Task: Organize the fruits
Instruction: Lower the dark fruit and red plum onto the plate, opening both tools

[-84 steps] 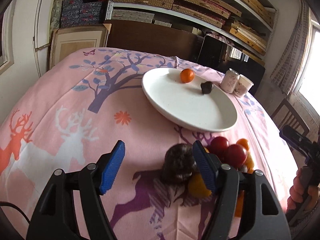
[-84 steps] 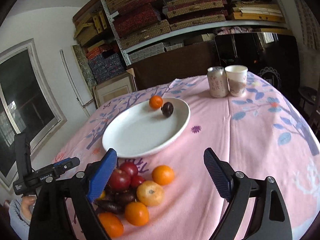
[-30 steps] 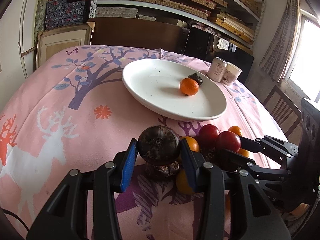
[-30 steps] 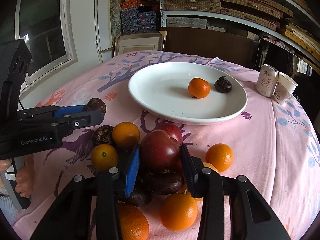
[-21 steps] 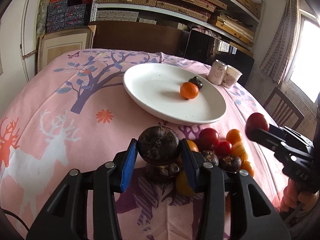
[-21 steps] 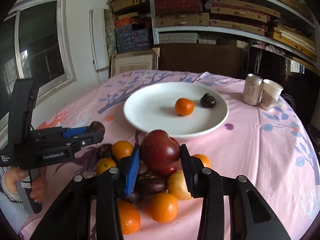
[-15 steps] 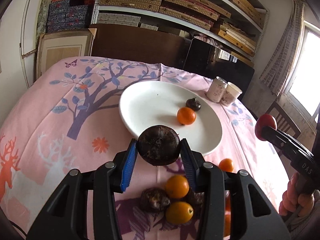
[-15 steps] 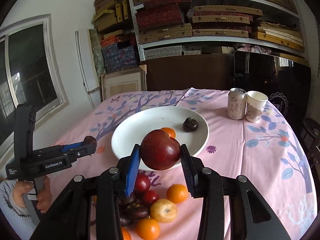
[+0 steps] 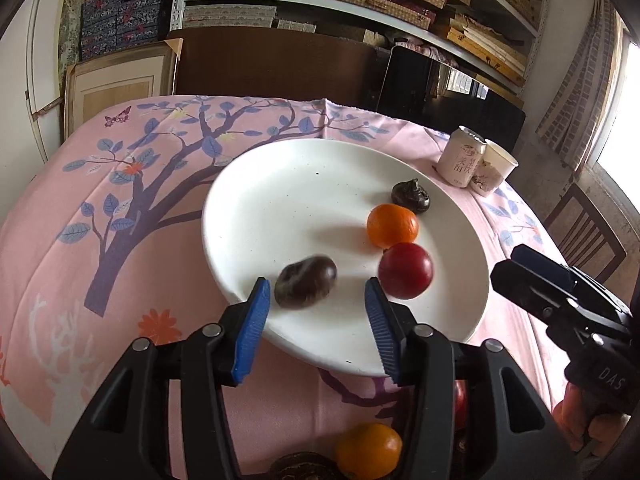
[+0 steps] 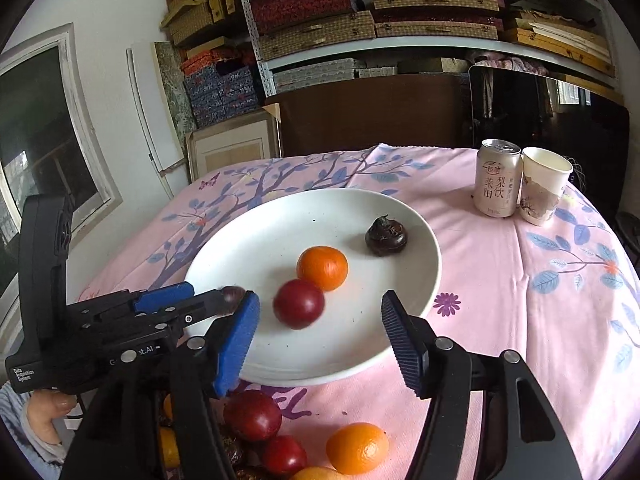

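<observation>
A white plate lies on the pink tablecloth. On it are an orange, a small dark fruit, a red plum and a dark brown fruit, blurred. My left gripper is open over the plate's near edge, the brown fruit just beyond its jaws. My right gripper is open, the plum just beyond its jaws. A pile of loose fruits lies on the cloth below the grippers.
A drink can and a paper cup stand at the table's far right. A wooden chair stands off the right edge. Shelves with boxes fill the back wall.
Both grippers moved over the plate and opened. The left one let go of the brown fruit and the right one let go of the red plum; both fruits now lie on the plate.
</observation>
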### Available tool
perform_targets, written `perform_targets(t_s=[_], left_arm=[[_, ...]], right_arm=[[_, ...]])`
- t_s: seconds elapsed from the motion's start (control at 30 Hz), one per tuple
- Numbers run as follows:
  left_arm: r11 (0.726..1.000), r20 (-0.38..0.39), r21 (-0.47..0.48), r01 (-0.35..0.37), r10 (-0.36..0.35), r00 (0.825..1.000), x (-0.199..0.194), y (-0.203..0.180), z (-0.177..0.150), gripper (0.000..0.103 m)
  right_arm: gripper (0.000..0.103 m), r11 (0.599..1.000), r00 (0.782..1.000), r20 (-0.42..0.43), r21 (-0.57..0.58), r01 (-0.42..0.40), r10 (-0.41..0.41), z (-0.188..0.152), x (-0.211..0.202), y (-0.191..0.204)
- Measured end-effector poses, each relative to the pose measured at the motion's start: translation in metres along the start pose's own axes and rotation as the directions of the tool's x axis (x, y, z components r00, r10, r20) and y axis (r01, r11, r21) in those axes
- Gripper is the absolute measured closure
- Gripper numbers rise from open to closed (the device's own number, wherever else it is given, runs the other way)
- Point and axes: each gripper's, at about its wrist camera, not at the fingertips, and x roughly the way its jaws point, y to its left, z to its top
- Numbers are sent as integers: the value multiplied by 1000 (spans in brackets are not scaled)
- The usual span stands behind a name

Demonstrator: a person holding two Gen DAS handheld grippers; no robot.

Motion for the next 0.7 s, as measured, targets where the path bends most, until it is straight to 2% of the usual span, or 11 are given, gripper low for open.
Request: perform_targets(t_s=[0.13,0.2,0.23,0.3,0.47,0.7], left_arm=[[1000,24,-10,5,-5,1000,-16,4,-4,55],[1000,47,0,-9,9,999,-29,4,-10,54],[1000,59,1,-16,16,998,-36,5,-15,52],[1000,72,-1,-22,22,997,-50,8,-28,41],[999,79,19,-38,36,996,-71,6,-60,40],[993,75,100,-59,52,996,-66,-13,-72,38]], right_arm=[[39,1000,999,48,21,-10,9,0,-24,-3],[35,999,997,73,41,-9,6,-4,-40,-6],[33,999,996,86,50,-7,2,-7,-47,-8],[30,998,994,107,65,-5,-2,-16,-60,-13],[28,993,994,111,115,-10,-3,-37,-78,-28],[23,986,993,115,165,-18,-1,-40,-85,-44]])
